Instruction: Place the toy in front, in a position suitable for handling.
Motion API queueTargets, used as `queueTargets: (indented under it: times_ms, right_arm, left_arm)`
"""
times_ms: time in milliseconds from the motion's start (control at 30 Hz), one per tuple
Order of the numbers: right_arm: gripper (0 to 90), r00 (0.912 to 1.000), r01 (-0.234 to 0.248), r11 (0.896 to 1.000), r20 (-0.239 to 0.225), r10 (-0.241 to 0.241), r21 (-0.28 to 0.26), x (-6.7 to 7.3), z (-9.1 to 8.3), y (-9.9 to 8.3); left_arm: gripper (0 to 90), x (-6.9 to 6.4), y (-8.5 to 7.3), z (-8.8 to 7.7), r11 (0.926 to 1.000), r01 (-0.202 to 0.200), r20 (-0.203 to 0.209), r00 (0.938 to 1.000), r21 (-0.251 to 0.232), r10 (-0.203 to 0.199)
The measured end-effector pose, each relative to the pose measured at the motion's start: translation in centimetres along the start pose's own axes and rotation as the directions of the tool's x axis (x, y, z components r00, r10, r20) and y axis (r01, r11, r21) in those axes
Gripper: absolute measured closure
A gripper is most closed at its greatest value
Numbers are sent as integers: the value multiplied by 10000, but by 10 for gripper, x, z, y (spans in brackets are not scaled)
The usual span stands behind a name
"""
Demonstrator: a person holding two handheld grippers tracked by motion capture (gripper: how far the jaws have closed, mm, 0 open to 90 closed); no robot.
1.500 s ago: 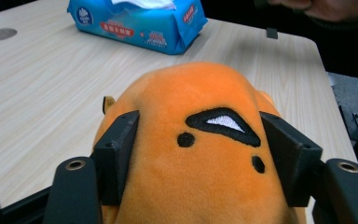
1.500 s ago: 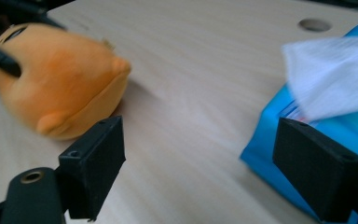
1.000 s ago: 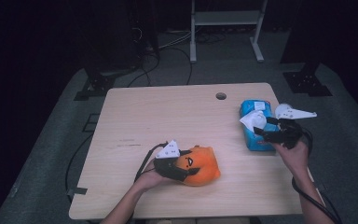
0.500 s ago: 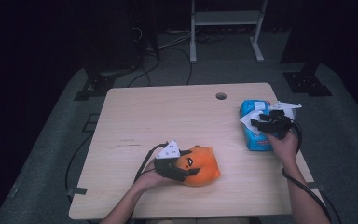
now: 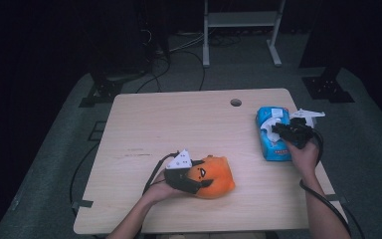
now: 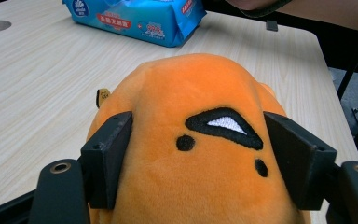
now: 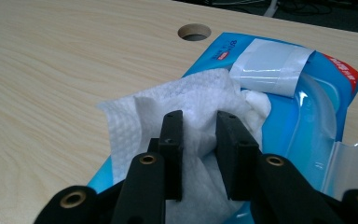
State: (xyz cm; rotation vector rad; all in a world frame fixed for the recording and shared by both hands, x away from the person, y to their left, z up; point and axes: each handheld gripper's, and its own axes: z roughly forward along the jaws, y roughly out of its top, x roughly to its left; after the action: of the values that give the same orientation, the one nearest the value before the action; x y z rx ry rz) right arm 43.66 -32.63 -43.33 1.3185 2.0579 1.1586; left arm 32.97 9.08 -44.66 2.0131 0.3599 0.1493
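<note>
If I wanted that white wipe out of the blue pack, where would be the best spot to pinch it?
Pinch the bunched fold of the white wipe standing up out of the blue pack's opening, coming from above. It sticks up free of the wrapper, so thin tongs can close across it. The right tongs have just been closing on that fold.

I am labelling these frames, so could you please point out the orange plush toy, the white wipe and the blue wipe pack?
orange plush toy (image 6: 191, 107): left gripper view, top of its head.
white wipe (image 7: 191, 95): right gripper view, raised fold.
blue wipe pack (image 5: 273, 147): high view, near end.
</note>
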Motion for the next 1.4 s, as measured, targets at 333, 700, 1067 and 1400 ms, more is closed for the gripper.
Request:
queueTargets:
  times_ms: [333, 700, 1067, 1400]
  right_arm:
    - [826, 9997, -251, 9994, -52, 250, -237, -4, -6, -2]
    - [877, 9961, -464, 9985, -767, 441, -285, -4, -21, 5]
    - [883, 9882, 112, 9939, -1504, -277, -1098, 14, -61, 18]
    - [882, 9416, 506, 9770, -3161, -1159, -2072, 57, -112, 36]
  left_arm:
    - [268, 1, 0, 0, 10000, 28, 30, 10000, -9, -28]
    - [264, 1, 0, 0, 10000, 26, 14, 10000, -11, -26]
    - [232, 1, -1, 0, 10000, -15, -33, 10000, -79, 15]
    - [207, 0, -1, 0, 9999, -86, -62, 9999, -72, 86]
